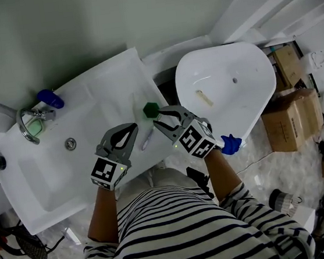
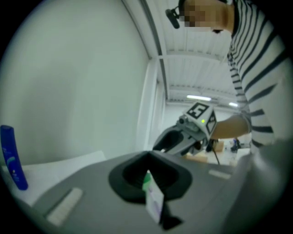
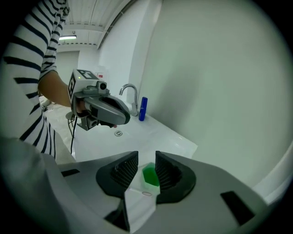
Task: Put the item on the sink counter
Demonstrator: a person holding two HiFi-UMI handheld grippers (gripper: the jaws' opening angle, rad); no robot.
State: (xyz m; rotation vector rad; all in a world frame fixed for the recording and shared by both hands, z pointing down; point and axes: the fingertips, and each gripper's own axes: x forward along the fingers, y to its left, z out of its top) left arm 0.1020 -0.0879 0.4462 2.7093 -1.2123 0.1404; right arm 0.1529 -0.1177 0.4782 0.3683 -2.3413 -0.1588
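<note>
Its own view shows the right gripper (image 3: 146, 160) with jaws parted around the green tube cap (image 3: 150, 176). The head view places that cap right of the sink (image 1: 44, 170), with the left gripper (image 1: 132, 127) closed.

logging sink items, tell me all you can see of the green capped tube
The tube has a green hexagonal cap and a pale, whitish body. It is at the white sink counter, right of the basin, its cap between the parted jaws of the right gripper; whether they touch it is unclear.
</note>
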